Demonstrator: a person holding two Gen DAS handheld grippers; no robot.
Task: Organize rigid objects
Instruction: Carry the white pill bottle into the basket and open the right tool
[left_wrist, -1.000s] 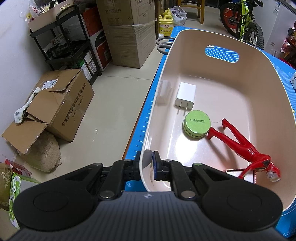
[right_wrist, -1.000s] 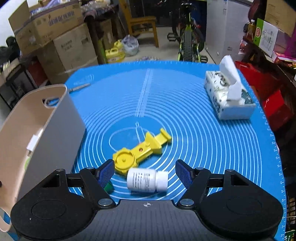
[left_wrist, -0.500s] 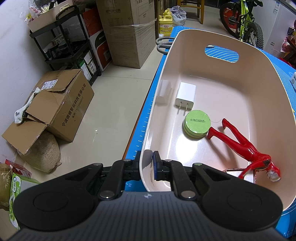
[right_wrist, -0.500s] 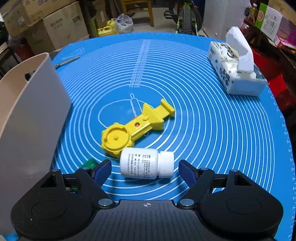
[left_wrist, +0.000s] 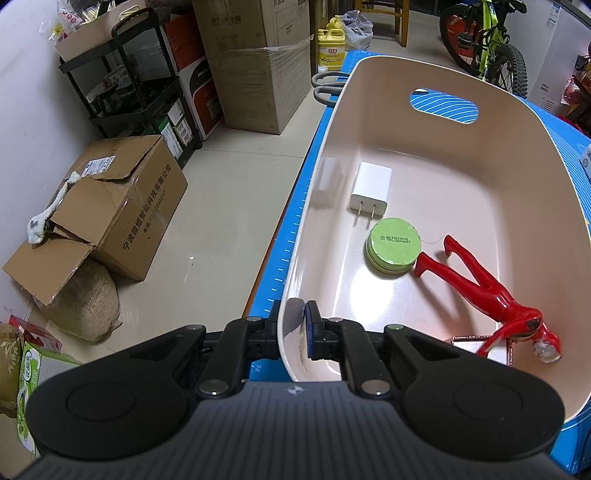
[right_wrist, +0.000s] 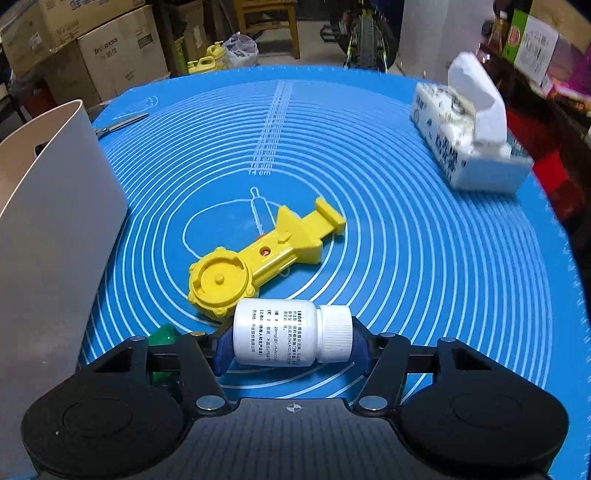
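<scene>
My left gripper (left_wrist: 293, 317) is shut on the near rim of the beige bin (left_wrist: 517, 177), one finger outside the wall and one inside. In the bin lie a white charger (left_wrist: 371, 188), a round green tin (left_wrist: 393, 245) and a red toy figure (left_wrist: 491, 291). In the right wrist view a white pill bottle (right_wrist: 284, 332) lies on its side on the blue mat (right_wrist: 406, 240). My right gripper (right_wrist: 291, 347) is closing on it, its blue pads against the bottle's base and cap. A yellow plastic toy (right_wrist: 258, 258) lies just beyond, touching the bottle.
The bin's outer wall (right_wrist: 55, 221) stands at the left. A small green piece (right_wrist: 164, 332) lies by the left finger. A tissue box (right_wrist: 465, 147) sits at the far right and scissors (right_wrist: 122, 123) at the far left. Boxes, shelves and bicycles surround the table.
My right gripper came down and forward over the white bottle, and its jaws narrowed from wide apart to the bottle's two ends. The left gripper and the bin have not moved.
</scene>
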